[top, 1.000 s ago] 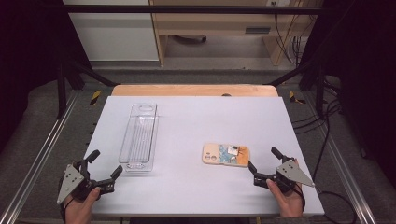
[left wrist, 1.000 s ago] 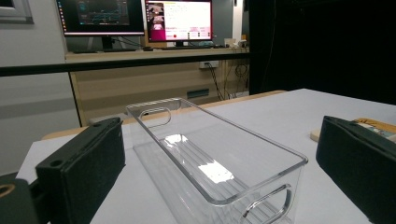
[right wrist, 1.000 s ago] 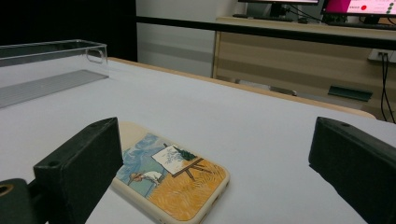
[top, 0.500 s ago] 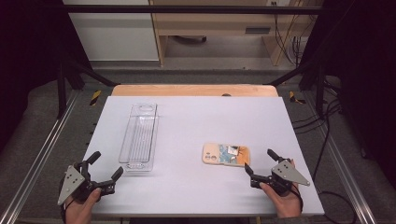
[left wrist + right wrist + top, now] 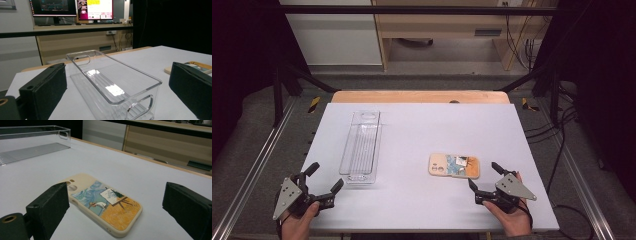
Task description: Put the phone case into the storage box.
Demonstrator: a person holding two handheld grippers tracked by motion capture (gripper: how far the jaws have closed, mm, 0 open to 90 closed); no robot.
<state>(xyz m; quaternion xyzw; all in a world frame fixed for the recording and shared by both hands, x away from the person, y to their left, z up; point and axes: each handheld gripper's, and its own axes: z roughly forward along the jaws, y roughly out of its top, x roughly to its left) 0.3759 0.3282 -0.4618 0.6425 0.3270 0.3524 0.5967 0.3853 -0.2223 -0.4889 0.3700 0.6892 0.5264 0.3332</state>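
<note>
Lying flat on the table (image 5: 412,130), the phone case (image 5: 454,166) sits just before the spread right gripper (image 5: 484,177); the left gripper (image 5: 324,177), also spread, faces the bin (image 5: 361,147).

Readable text: none | monitors (image 5: 75,8) behind the bench in the left gripper view: bright windows and a yellow band, lettering too small to make out | phone case (image 5: 102,202): a painted picture of an easel in a field, no words or brand | clear bin (image 5: 112,85): unmarked
</note>
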